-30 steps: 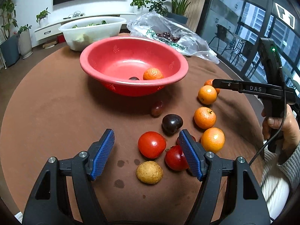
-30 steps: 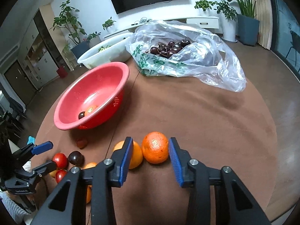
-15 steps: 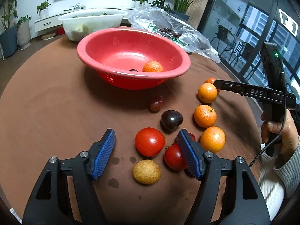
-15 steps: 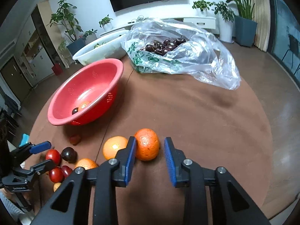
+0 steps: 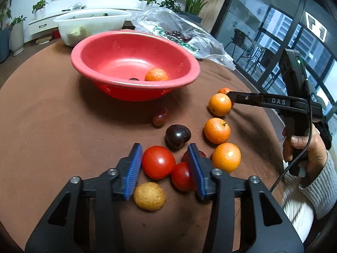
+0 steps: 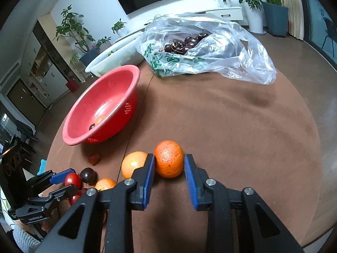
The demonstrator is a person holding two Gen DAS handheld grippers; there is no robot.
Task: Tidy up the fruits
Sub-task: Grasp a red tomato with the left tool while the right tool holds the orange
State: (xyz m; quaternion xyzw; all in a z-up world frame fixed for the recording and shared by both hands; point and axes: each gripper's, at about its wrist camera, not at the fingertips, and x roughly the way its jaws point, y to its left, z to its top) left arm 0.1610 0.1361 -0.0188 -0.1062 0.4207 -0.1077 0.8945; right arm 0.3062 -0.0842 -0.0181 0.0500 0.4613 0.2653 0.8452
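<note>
A red tomato (image 5: 158, 162) lies on the brown tabletop between the blue pads of my left gripper (image 5: 164, 154), whose jaws are closing. The left pad sits at the tomato's side. The right pad stands over a second tomato (image 5: 182, 177) beside it. My right gripper (image 6: 169, 158) is shut on an orange (image 6: 168, 159) that rests on the table. In the left wrist view only a sliver of that orange (image 5: 225, 90) shows behind a right finger (image 5: 242, 98). Farther back, the red colander bowl (image 5: 189, 71) holds one orange (image 5: 157, 74) and a small dark fruit (image 5: 133, 79).
Three more oranges (image 5: 217, 130) line the right side, with a dark plum (image 5: 178, 136), a small reddish fruit (image 5: 160, 117) and a tan round fruit (image 5: 149, 196) near my left gripper. A plastic bag of cherries (image 6: 200, 42) and a white tub (image 5: 90, 25) stand behind the bowl.
My left jaws have narrowed a lot around the tomato. The right jaws have drawn in onto the orange. Neither hand has shifted much.
</note>
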